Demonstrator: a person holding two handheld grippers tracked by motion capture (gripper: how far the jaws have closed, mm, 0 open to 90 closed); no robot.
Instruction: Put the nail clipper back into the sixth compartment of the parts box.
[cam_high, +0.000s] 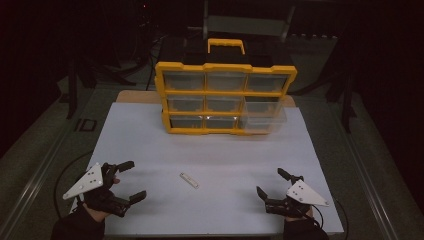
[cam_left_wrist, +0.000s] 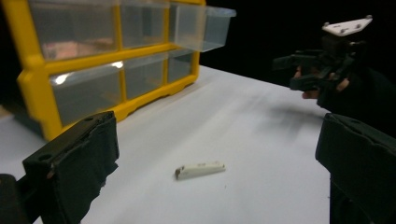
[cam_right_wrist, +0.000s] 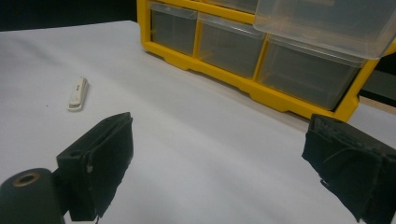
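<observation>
A small white stick-shaped piece (cam_high: 189, 180) lies flat on the white table between my two grippers; it also lies ahead of the jaws as the white piece (cam_left_wrist: 200, 170) and far left as the white piece (cam_right_wrist: 78, 93). A yellow organizer (cam_high: 225, 97) with clear drawers stands upright at the back, and one right-hand clear drawer (cam_high: 264, 116) is pulled out. My left gripper (cam_high: 130, 180) stands open at the front left, empty. At the front right my right gripper (cam_high: 272, 183) is open and empty as well.
The white table top (cam_high: 150, 145) ends in a near edge just behind both hands. A second box with a yellow handle (cam_high: 226, 46) sits behind the organizer. Dark floor and stands surround the table.
</observation>
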